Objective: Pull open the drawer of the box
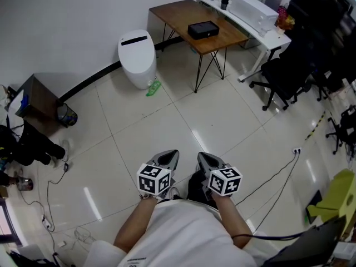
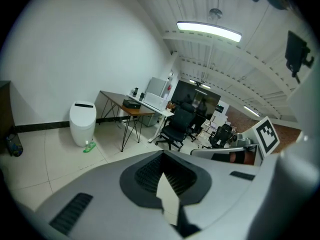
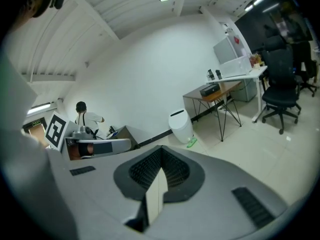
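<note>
The box (image 1: 203, 29) is a flat black case lying on a wooden table (image 1: 183, 13) at the far side of the room; no drawer shows from here. Both grippers are held close to my body, far from the table. My left gripper (image 1: 169, 158) and right gripper (image 1: 204, 160) point forward side by side over the tiled floor, each with its jaws together and nothing between them. In the left gripper view the box (image 2: 131, 104) is small on the table beyond the left gripper (image 2: 162, 179). In the right gripper view the box (image 3: 210, 90) lies far behind the right gripper (image 3: 157, 176).
A white rounded bin (image 1: 137, 57) stands left of the table with a green item (image 1: 153, 88) on the floor beside it. A white desk (image 1: 250, 15) and black office chairs (image 1: 283, 77) stand at the right. A dark cabinet (image 1: 36, 102) and cables (image 1: 53, 204) are at the left.
</note>
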Demonstrator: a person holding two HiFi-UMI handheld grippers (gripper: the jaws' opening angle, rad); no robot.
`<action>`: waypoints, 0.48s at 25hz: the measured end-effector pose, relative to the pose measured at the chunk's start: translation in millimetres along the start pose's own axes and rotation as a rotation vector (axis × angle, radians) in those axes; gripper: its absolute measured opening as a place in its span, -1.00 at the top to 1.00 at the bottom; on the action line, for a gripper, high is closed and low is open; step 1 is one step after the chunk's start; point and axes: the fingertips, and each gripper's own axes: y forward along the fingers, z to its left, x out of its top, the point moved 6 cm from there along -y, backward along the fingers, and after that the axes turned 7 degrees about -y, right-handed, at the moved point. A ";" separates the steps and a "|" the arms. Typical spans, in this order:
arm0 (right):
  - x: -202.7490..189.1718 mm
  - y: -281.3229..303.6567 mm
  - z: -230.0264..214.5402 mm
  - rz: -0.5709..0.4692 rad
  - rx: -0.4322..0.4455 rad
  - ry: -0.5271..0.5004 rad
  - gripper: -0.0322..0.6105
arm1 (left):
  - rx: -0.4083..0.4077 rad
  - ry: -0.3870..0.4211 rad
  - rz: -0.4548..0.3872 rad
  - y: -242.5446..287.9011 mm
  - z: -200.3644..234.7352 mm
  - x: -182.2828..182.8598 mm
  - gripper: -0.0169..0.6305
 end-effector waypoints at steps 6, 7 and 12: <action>36.3 30.2 -36.8 -0.009 0.035 -0.008 0.94 | 0.042 0.019 -0.012 36.5 7.7 35.2 0.94; 43.0 35.5 -43.9 -0.008 0.041 -0.010 0.94 | 0.050 0.019 -0.015 44.0 9.6 42.3 0.94; 78.1 55.1 -84.6 -0.021 0.057 -0.012 0.94 | 0.070 0.037 -0.022 83.6 8.7 75.9 0.95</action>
